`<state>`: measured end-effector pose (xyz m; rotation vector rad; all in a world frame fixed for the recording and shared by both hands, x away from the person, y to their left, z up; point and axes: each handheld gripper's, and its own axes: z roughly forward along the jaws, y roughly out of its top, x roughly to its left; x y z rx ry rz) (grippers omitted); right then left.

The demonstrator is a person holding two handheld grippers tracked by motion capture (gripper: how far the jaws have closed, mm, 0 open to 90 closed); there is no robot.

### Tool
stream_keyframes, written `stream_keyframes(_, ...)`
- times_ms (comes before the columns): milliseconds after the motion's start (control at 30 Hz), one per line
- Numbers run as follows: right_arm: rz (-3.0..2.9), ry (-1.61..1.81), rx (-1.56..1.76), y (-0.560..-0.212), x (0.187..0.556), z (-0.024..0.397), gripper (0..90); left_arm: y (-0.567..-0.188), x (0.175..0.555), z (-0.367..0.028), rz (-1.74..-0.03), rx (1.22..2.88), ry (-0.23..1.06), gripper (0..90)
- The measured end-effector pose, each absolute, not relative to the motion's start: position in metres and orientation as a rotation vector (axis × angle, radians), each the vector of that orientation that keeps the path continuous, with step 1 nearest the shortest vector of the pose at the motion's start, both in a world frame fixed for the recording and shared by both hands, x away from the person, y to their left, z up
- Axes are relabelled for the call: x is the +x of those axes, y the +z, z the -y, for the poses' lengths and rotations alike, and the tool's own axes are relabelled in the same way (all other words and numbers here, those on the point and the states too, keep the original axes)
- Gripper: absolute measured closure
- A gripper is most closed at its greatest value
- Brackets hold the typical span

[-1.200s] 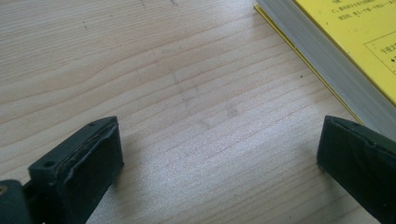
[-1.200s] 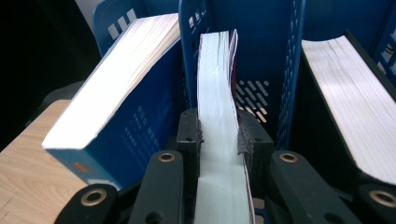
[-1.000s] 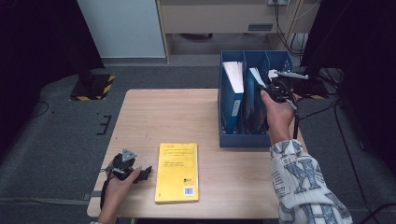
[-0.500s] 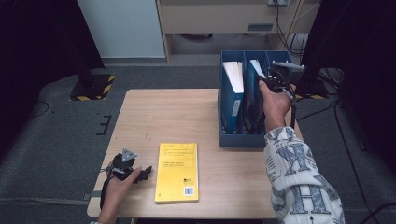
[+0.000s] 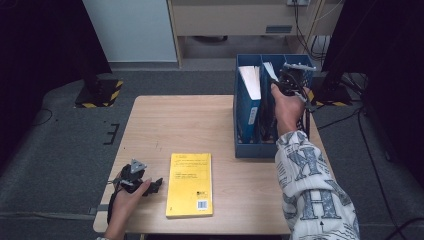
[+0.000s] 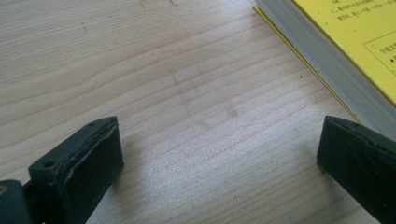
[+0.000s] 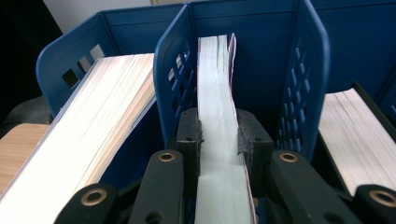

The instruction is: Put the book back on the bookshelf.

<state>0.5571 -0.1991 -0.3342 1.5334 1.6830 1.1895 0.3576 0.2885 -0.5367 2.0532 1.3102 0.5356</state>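
Note:
A blue three-slot file holder [image 5: 250, 149] stands at the table's back right. My right gripper [image 5: 281, 83] is held over its middle slot, shut on a thin book [image 7: 215, 93] that stands upright on its spine with the white page edges facing me. The pads [image 7: 190, 135] pinch it from both sides. From above, the book's [image 5: 270, 71] top pokes out of the holder. A yellow book [image 5: 190, 184] lies flat near the front edge. Just left of it my left gripper [image 5: 155, 185] rests on the wood, open and with nothing between its jaws [image 6: 219, 140].
A thick book [image 7: 102, 107] fills the holder's left slot and another book [image 7: 359, 135] leans in the right slot. The yellow book's edge [image 6: 327, 51] lies close beside the left gripper's right jaw. Cables hang behind the table on the right.
My right hand has carried the thin book away from me and slightly left, further along the middle slot. The left gripper has not moved.

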Motion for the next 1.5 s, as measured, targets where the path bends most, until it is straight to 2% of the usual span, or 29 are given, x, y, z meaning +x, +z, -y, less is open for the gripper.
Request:
stream_keyframes(767, -1.686, 1.194, 1.533, -0.343, 0.556, 0.189, 72.8, -0.537, 0.358, -0.288, -1.310, 2.053, 0.536, 0.0)
stream_keyframes(1267, -1.722, 1.251, 1.523, -0.341, 0.544, 0.190, 65.3, -0.537, 0.358, -0.288, -1.312, 2.053, 0.532, 0.0)
stream_keyframes(1500, -1.741, 1.254, 1.508, -0.340, 0.537, 0.193, 68.0, -0.537, 0.358, -0.287, -1.314, 2.050, 0.532, 0.0)
